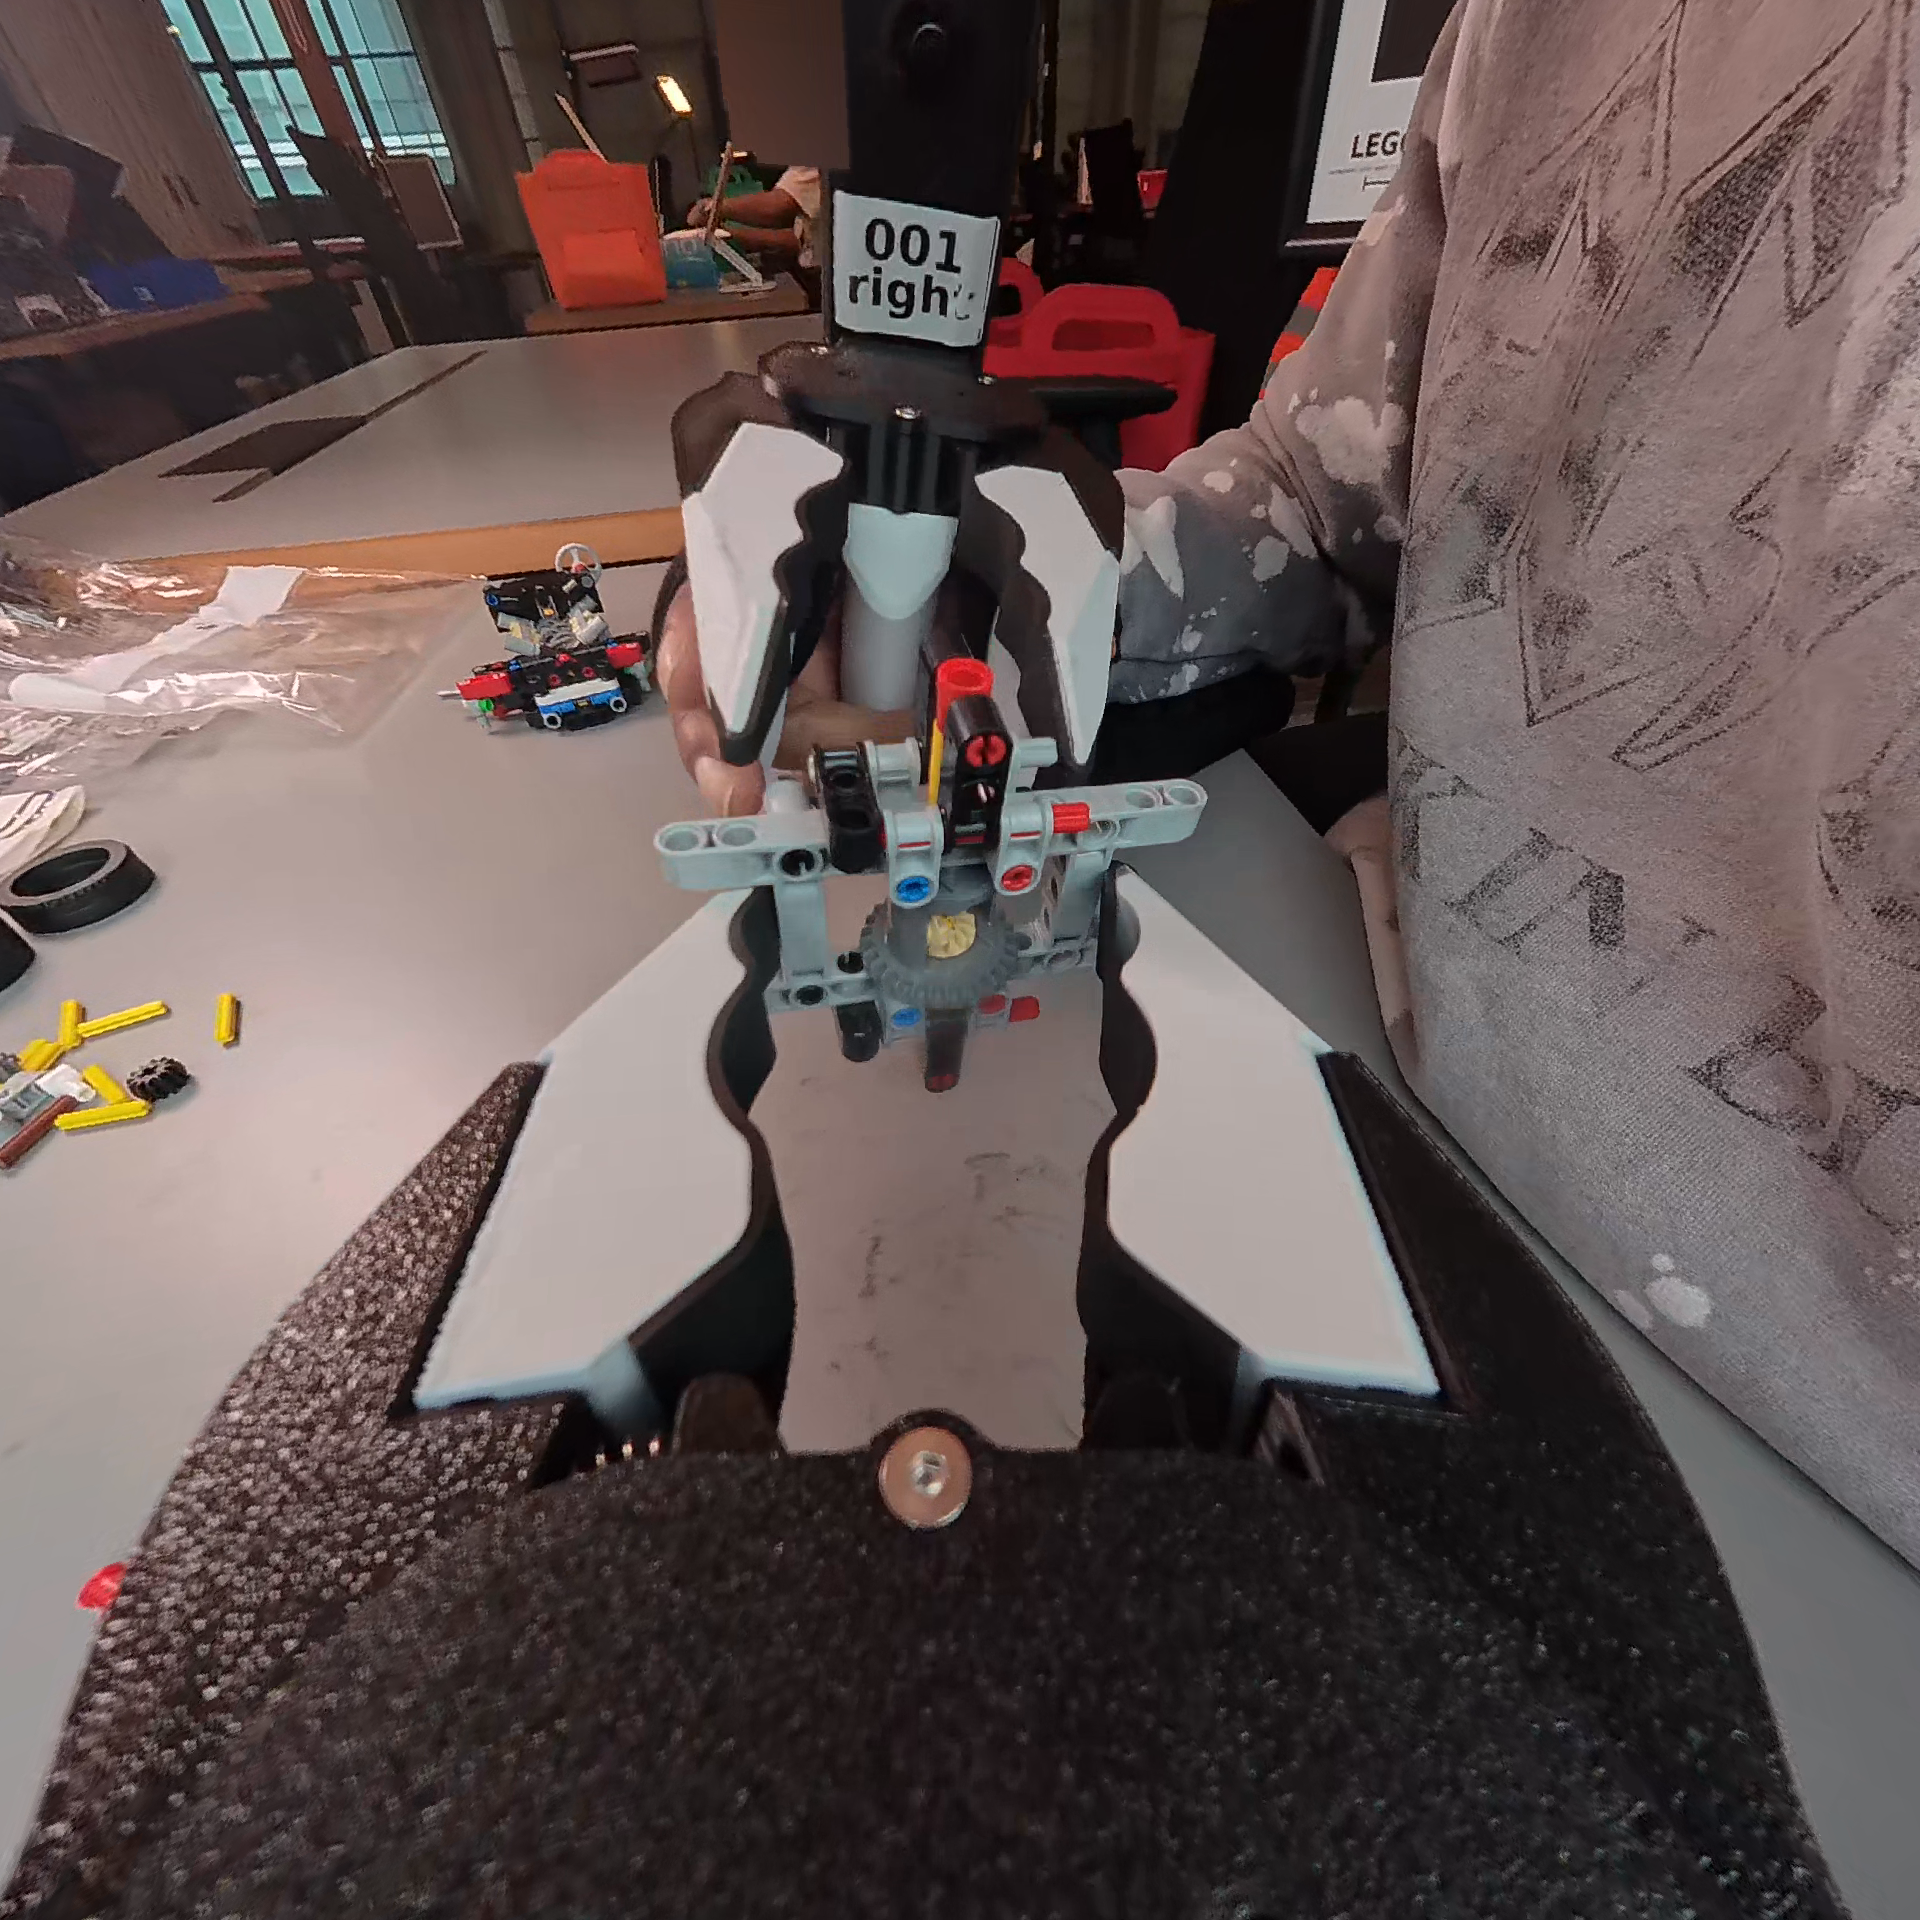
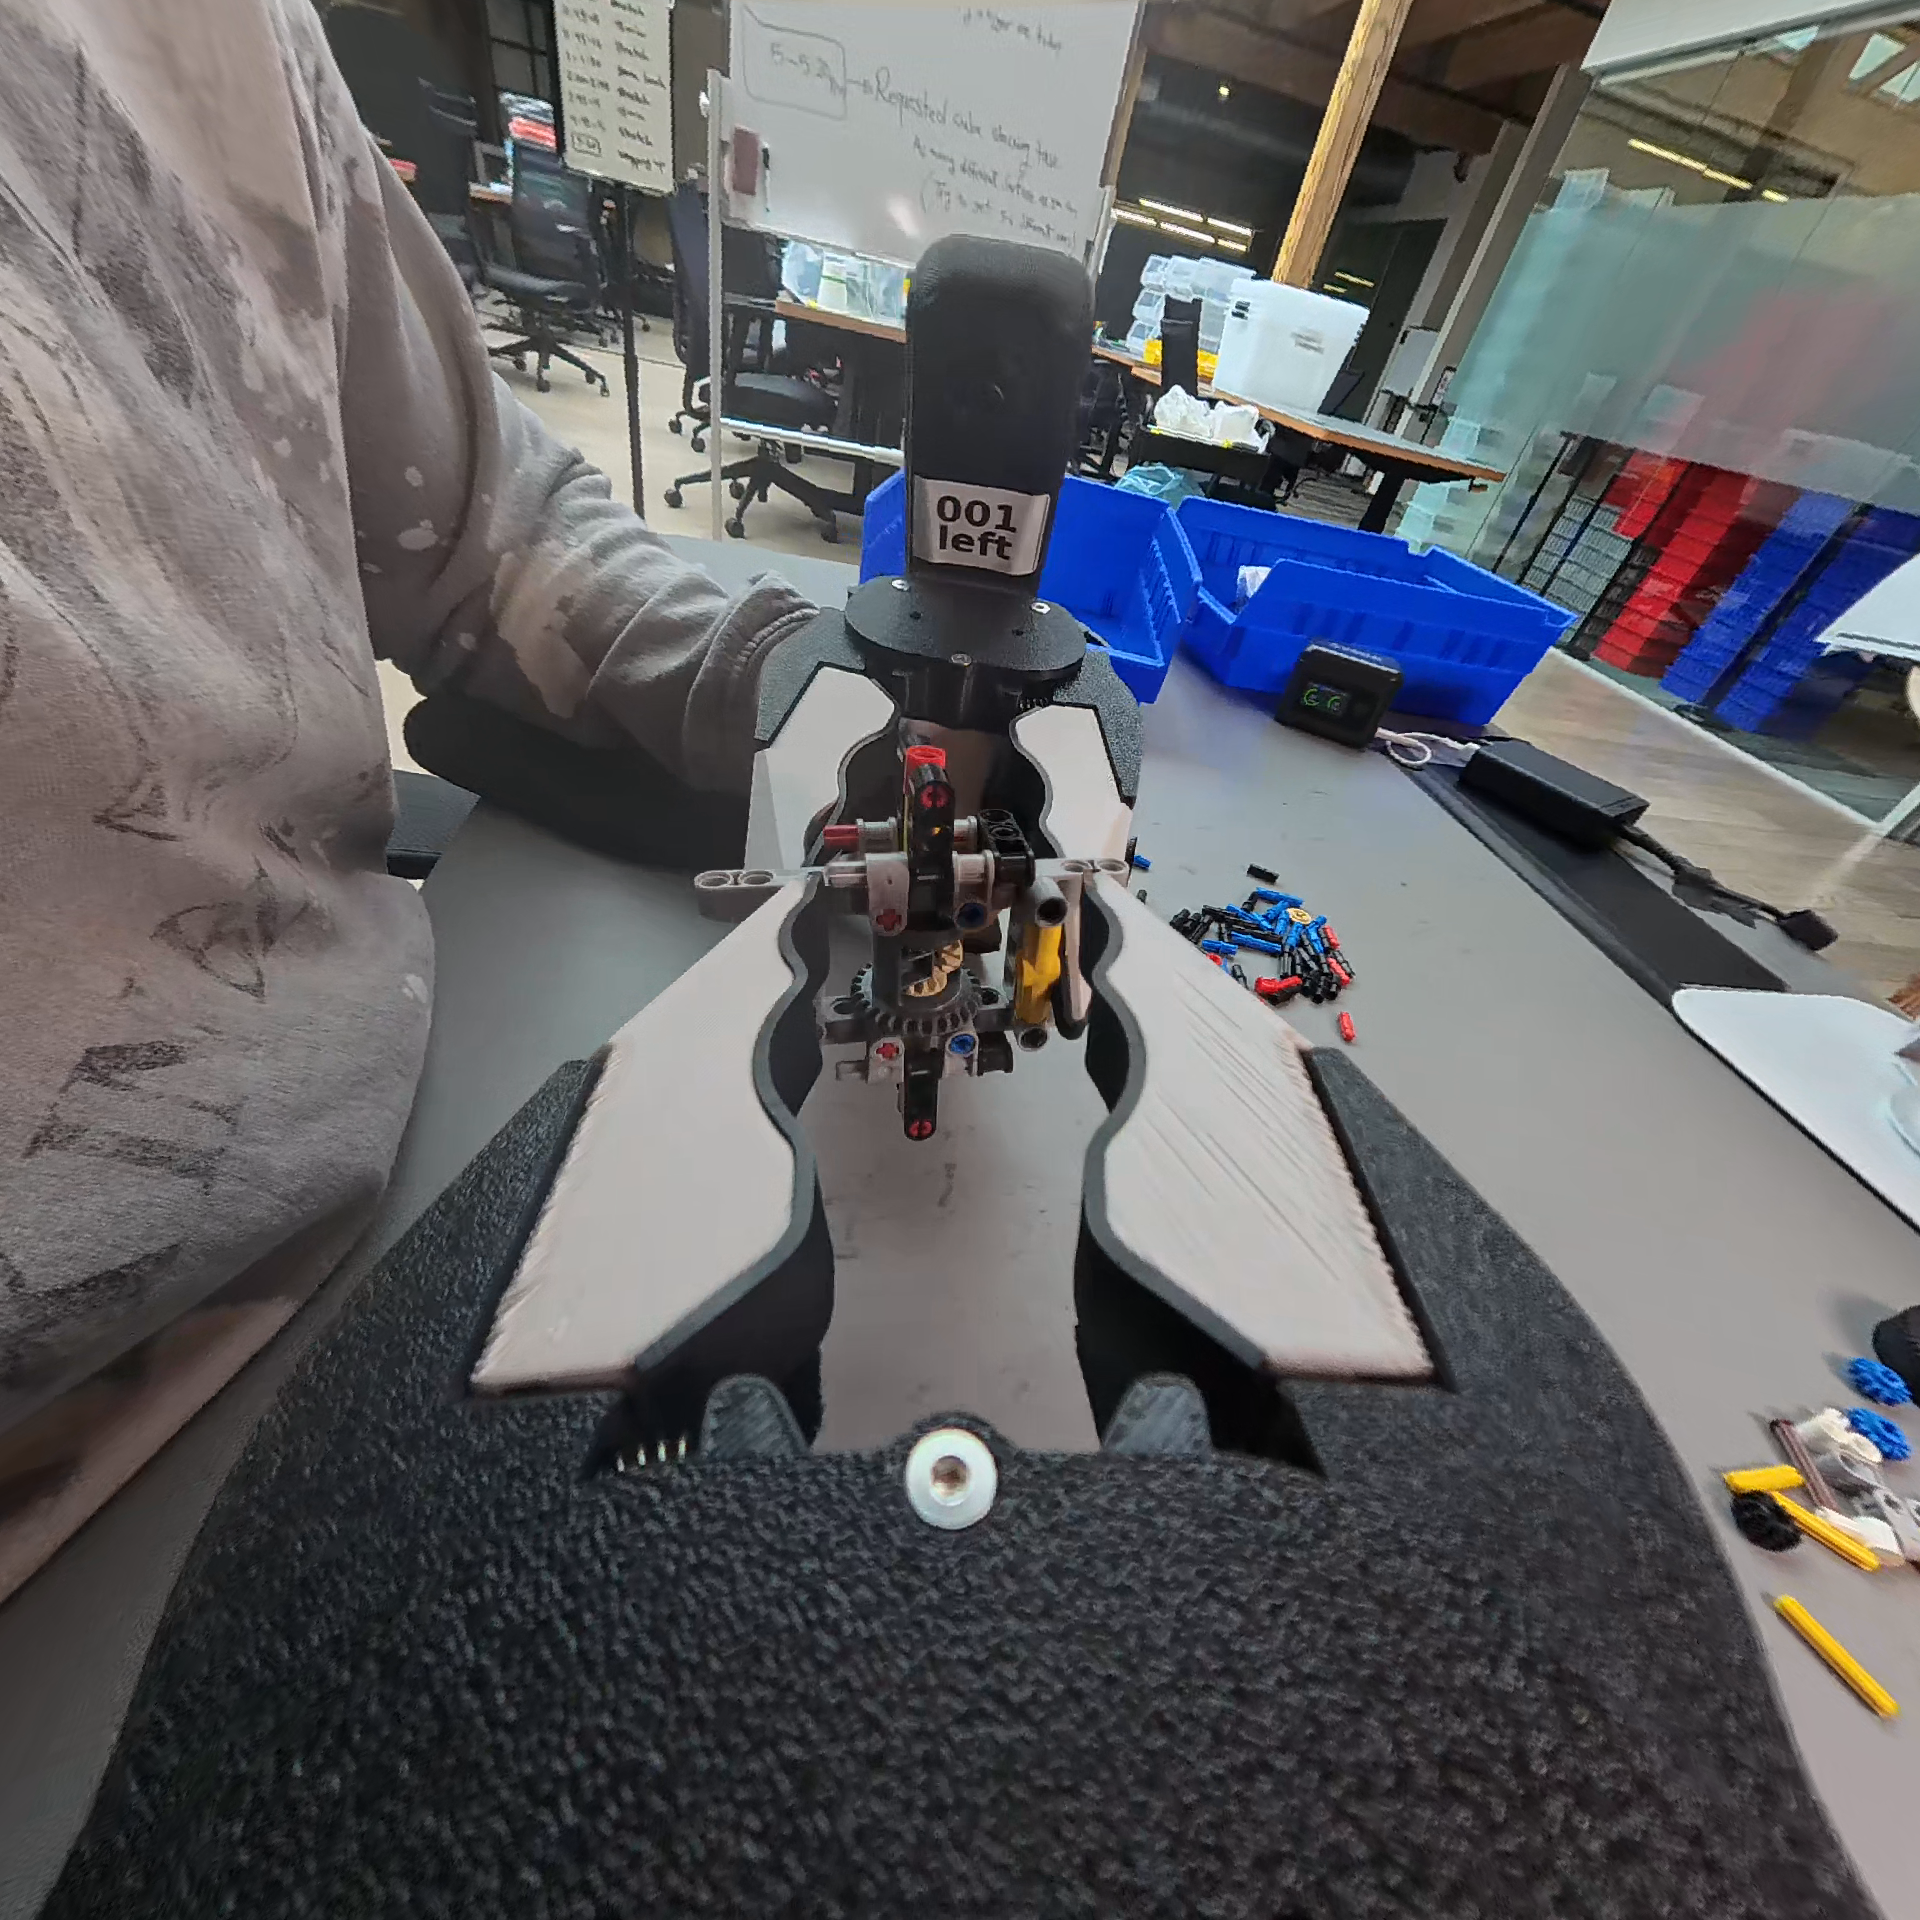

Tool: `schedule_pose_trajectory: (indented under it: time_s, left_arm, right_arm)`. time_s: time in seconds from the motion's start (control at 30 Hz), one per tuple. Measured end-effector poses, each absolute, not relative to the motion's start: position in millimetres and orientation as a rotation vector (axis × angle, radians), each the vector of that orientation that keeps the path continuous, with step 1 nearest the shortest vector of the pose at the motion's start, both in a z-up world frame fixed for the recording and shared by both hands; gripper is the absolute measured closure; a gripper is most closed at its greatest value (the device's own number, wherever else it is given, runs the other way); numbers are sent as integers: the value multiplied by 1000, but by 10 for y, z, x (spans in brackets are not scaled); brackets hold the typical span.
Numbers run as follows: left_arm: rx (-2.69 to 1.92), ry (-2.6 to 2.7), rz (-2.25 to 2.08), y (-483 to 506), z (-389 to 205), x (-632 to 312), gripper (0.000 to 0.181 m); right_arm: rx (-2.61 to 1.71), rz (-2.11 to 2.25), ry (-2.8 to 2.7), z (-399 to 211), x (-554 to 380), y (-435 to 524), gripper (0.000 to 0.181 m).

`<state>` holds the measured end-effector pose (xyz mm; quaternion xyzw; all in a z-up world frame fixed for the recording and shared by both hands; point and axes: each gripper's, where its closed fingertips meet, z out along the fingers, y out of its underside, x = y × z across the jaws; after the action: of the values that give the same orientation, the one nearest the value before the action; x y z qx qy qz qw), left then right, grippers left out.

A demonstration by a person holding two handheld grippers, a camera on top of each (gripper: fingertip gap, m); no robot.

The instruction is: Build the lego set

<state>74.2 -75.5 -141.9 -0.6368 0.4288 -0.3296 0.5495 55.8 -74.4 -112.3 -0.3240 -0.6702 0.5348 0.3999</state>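
A Lego Technic assembly (image 1: 935, 883) of grey beams, a dark grey gear, black and red connectors and blue and red pins hangs above the grey table (image 1: 364, 935), held between both grippers. My left gripper (image 1: 933, 920) is shut on the sides of its grey frame. My right gripper (image 1: 914, 748) faces it from the far side and clamps the upper part. In the right wrist view, my right gripper (image 2: 945, 899) closes around the assembly (image 2: 930, 977), with a yellow piece on its right side. The left gripper (image 2: 935, 831) is behind it.
A second small Lego build (image 1: 556, 655), a clear plastic bag (image 1: 156, 644), a black tyre (image 1: 78, 883) and yellow axles (image 1: 114, 1060) lie left. A pile of pins (image 2: 1268, 945), blue bins (image 2: 1351, 623), a yellow axle (image 2: 1834, 1652) and blue gears (image 2: 1881, 1382) lie right. The person's sleeve (image 2: 260, 727) is close. My two grippers' fingertips are within a few centimetres of each other. From either gripper's tips it is about 25 centimeters to the yellow axle (image 2: 1834, 1652). Seen from the left wrist view (image 1: 228, 1010) as well.
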Motion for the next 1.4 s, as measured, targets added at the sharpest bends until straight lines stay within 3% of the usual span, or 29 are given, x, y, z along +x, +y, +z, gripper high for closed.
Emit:
schedule_pose_trajectory:
  time_s: [0.57,1.4]
  left_arm:
    - [-1724,1183,-762,-889,-1794,719,120]
    - [-1774,1119,-726,-816,-1782,654,121]
  right_arm:
    - [-941,1445,-1864,-1470,546,-883,143]
    - [-1081,1656,-1748,-1446,488,-782,142]
